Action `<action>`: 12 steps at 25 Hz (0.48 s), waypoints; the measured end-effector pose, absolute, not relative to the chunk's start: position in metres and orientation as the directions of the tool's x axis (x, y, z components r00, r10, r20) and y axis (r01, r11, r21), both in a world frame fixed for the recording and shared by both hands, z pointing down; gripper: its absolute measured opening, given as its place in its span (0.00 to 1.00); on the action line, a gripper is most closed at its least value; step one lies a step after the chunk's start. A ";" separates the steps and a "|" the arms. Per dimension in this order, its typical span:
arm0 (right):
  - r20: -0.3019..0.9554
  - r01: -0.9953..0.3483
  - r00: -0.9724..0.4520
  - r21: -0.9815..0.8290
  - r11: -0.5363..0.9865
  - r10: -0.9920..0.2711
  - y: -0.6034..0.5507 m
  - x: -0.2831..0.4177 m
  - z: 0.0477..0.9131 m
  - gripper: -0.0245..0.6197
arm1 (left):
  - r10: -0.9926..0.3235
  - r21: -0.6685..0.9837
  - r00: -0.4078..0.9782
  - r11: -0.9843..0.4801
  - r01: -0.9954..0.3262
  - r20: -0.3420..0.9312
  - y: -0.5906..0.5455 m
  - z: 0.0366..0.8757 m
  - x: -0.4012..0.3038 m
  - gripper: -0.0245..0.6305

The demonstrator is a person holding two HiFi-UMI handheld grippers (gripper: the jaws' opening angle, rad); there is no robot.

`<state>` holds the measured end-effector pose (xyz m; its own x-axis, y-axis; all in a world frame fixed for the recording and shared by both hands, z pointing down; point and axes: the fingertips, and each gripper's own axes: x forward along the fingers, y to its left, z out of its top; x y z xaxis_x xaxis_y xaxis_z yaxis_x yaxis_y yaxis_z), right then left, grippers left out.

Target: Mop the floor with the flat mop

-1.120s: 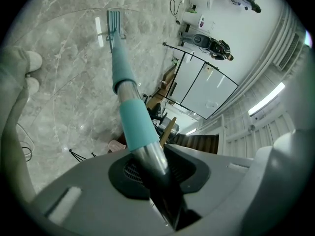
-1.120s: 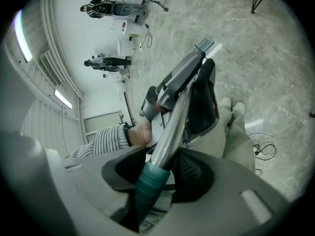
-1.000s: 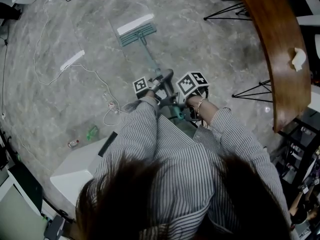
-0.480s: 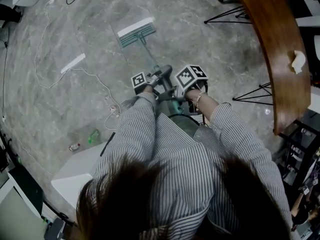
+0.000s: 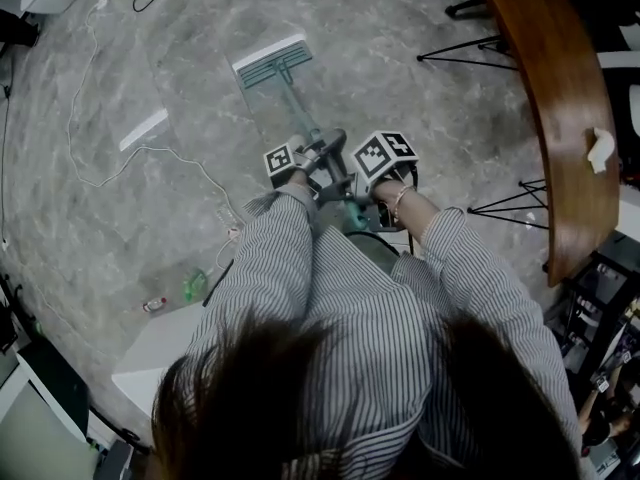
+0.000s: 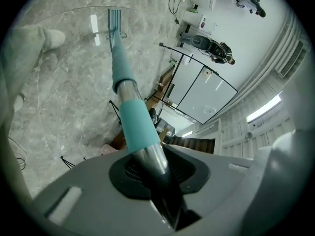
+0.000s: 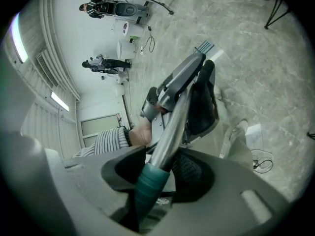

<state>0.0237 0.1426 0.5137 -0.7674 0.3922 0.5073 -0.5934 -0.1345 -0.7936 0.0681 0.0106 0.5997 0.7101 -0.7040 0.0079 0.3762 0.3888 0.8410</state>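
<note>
Grey jaws of the left gripper [image 6: 156,173] clamp the flat mop's teal-sleeved metal pole [image 6: 132,119]. The right gripper [image 7: 156,178] pinches the same pole nearer the person. The white-edged rectangular mop head [image 5: 272,63] lies flat on the grey marble floor [image 5: 420,118], ahead of both grippers.

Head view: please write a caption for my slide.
Person in striped shirt holds a teal-handled flat mop on grey marble floor, left gripper and right gripper clamped on it.

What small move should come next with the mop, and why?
Probably draw the mop head back toward the person: both the left gripper and right gripper are shut on the handle, and the head lies far ahead, right of the cable.
</note>
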 end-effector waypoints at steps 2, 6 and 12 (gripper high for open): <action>0.510 -0.594 -0.768 -0.793 -0.134 0.387 0.122 0.013 0.516 0.28 | -0.700 0.844 0.714 0.386 0.372 0.006 -0.010 0.602 0.058 0.15; 0.511 -0.593 -0.771 -0.794 -0.136 0.380 0.081 -0.011 0.522 0.28 | -0.695 0.847 0.719 0.380 0.371 -0.004 -0.052 0.606 0.035 0.15; 0.522 -0.602 -0.766 -0.786 -0.136 0.375 0.008 -0.050 0.529 0.28 | -0.691 0.850 0.723 0.369 0.377 -0.021 -0.127 0.611 -0.003 0.15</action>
<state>-0.0503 0.0077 0.5293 -0.7662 0.3749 0.5219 -0.6024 -0.1362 -0.7865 -0.0028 -0.1266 0.6107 0.7229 -0.6906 -0.0210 0.3771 0.3688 0.8496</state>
